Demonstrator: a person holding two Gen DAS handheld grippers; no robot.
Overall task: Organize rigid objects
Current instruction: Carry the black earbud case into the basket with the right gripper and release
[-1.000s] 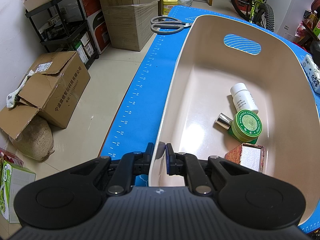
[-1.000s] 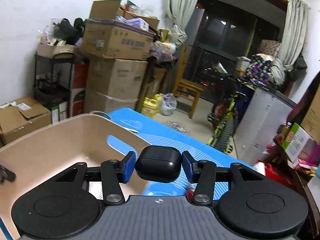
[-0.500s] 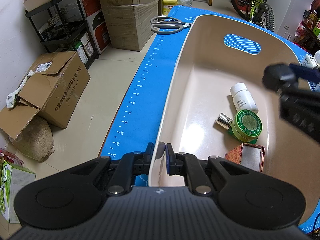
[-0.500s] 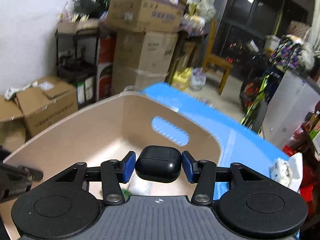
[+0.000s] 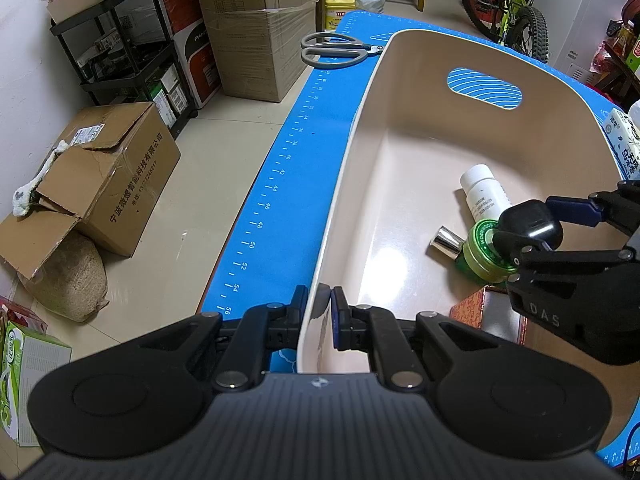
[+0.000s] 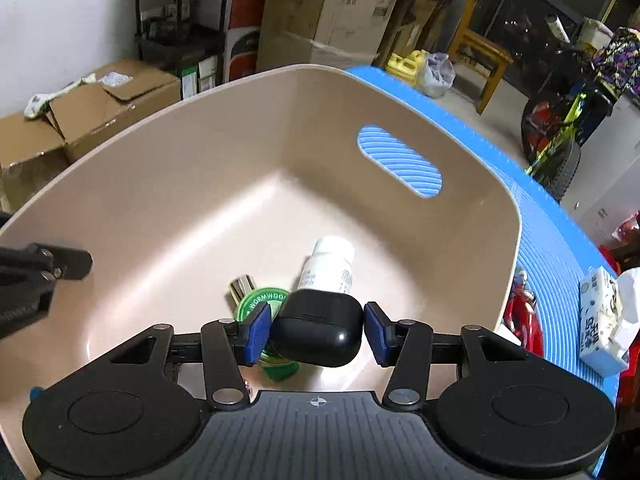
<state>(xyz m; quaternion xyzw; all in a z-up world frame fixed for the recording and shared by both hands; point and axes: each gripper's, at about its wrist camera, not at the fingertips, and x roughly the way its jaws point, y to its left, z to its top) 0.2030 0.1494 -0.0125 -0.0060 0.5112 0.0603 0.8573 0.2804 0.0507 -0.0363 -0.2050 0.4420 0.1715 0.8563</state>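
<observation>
Mid-drop: black case [image 6: 316,330] pinched in right gripper [image 6: 316,332], hanging inside the bin [image 5: 360,128] over its green tin [image 5: 482,252]. Left gripper [image 5: 319,312] clamped on bin's near rim. Next, probably: lower, then part the pads to release.

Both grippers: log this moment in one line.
left gripper: shut on bin rim | right gripper: holds black case over bin | scissors: on mat

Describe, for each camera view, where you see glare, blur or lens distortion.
Left wrist view: sharp; a white glare patch on the basin floor beside the green tin; fisheye bends the blue mat edge. Right wrist view: slightly soft background; a small highlight on the black case; basin rim bulges strongly.
</observation>
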